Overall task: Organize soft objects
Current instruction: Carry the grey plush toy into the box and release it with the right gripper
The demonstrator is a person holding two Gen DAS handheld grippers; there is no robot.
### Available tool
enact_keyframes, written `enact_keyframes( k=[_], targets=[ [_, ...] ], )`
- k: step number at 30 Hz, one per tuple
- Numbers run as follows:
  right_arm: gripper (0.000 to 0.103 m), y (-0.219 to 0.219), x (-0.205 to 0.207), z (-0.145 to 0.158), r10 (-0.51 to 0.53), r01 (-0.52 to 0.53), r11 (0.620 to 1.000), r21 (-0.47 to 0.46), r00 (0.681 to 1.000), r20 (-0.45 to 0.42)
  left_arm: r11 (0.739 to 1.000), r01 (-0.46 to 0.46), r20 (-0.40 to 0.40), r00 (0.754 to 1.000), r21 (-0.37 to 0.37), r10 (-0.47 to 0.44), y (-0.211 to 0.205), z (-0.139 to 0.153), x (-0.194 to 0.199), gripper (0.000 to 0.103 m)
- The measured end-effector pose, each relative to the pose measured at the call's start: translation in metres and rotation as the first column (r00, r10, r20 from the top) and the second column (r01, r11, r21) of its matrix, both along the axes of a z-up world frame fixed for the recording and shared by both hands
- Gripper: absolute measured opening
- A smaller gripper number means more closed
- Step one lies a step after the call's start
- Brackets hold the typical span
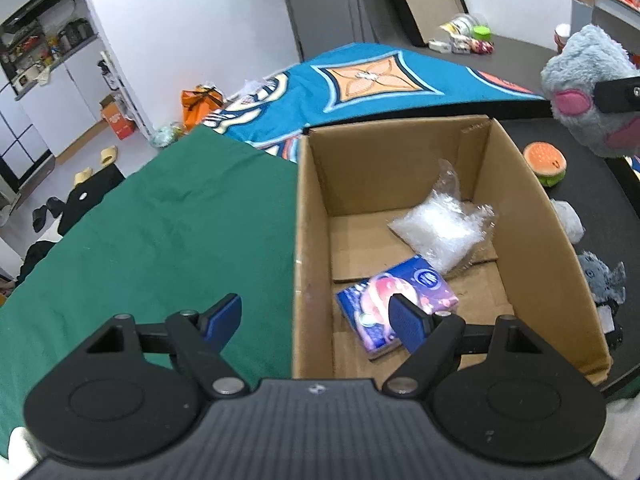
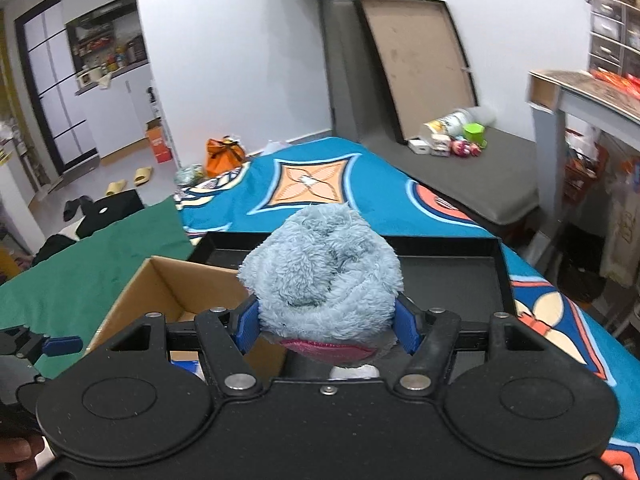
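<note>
Blue-grey fur filled the space between our right gripper's [image 2: 326, 326] blue pads [image 2: 249, 326], which were clamped on the plush toy [image 2: 322, 268] and held it in the air, above the black tray [image 2: 452, 276] and just beside the cardboard box [image 2: 160, 286]. Our left gripper [image 1: 316, 320] hung level over the box's near-left wall, fingers spread wide with nothing between them, one over the green cloth [image 1: 168, 216], the other above the tissue pack [image 1: 396, 300] lying inside. A clear plastic bag [image 1: 440, 228] lay behind it. On the tray sat a burger-shaped plush [image 1: 546, 162].
</note>
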State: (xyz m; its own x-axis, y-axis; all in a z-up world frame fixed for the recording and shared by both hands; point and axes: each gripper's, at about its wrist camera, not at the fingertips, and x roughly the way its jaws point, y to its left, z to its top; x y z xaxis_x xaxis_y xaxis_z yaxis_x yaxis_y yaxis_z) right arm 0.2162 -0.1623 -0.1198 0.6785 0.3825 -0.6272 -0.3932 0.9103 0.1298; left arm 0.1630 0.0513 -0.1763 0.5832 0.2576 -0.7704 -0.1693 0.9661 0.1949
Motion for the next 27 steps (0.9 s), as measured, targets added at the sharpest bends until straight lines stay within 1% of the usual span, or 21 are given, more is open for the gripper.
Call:
enact_keyframes(
  k=[4,7,9,10,12,13,15,17,20,23,24,26,27],
  targets=[
    [0.064,0.017,-0.002,0.005,0.042,-0.042,0.999,0.002,0.999,0.01,1.0,-0.012,0.018,1.0,-0.019,0.012,0.008,0.001,-0.003,0.075],
    [0.064,0.031,-0.004,0.007,0.078,-0.077,0.997,-0.003,0.997,0.017,1.0,-0.005,0.025,1.0,-0.031,0.006,0.009,0.0,-0.005,0.066],
    [0.064,0.039,-0.006,0.008,0.097,-0.097,0.995,-0.008,0.995,0.019,0.999,0.002,0.025,1.0,-0.047,-0.001,0.011,-0.001,-0.006,0.051],
    [0.064,0.044,-0.006,0.008,0.105,-0.105,0.994,-0.009,0.994,0.019,0.999,0.004,0.024,1.0,-0.054,-0.003,0.012,-0.002,-0.006,0.047],
    [0.064,0.052,-0.006,0.009,0.123,-0.123,0.992,-0.016,0.992,0.018,0.997,0.006,0.02,1.0,-0.071,-0.004,0.013,-0.005,-0.006,0.032],
    [0.064,0.056,-0.007,0.009,0.131,-0.13,0.991,-0.02,0.991,0.019,0.997,0.005,0.019,1.0,-0.077,-0.004,0.014,-0.006,-0.007,0.029],
    [0.064,0.064,-0.008,0.008,0.147,-0.146,0.989,-0.028,0.989,0.019,0.996,0.005,0.02,1.0,-0.087,-0.004,0.016,-0.007,-0.007,0.018],
    [0.064,0.071,-0.009,0.007,0.159,-0.158,0.987,-0.031,0.987,0.016,0.996,0.008,0.022,1.0,-0.092,-0.006,0.019,-0.008,-0.008,0.012],
    [0.064,0.083,-0.01,0.005,0.175,-0.175,0.984,-0.034,0.984,0.009,0.995,0.02,0.025,1.0,-0.102,-0.017,0.02,-0.008,-0.008,0.009],
    [0.064,0.096,-0.011,0.002,0.195,-0.195,0.98,-0.033,0.981,0.002,0.994,0.022,0.029,0.999,-0.108,-0.019,0.021,-0.008,-0.008,0.009],
    [0.066,0.1,-0.011,0.001,0.203,-0.203,0.979,-0.026,0.979,-0.002,0.994,0.02,0.029,0.999,-0.111,-0.016,0.021,-0.008,-0.008,0.009],
    [0.077,0.108,-0.013,0.0,0.239,-0.239,0.971,-0.006,0.971,-0.005,0.993,0.016,0.031,0.999,-0.115,-0.013,0.021,-0.008,-0.008,0.009],
    [0.086,0.111,-0.015,-0.001,0.254,-0.254,0.967,-0.005,0.967,-0.002,0.993,0.015,0.03,0.999,-0.116,-0.011,0.021,-0.008,-0.008,0.009]
  ],
)
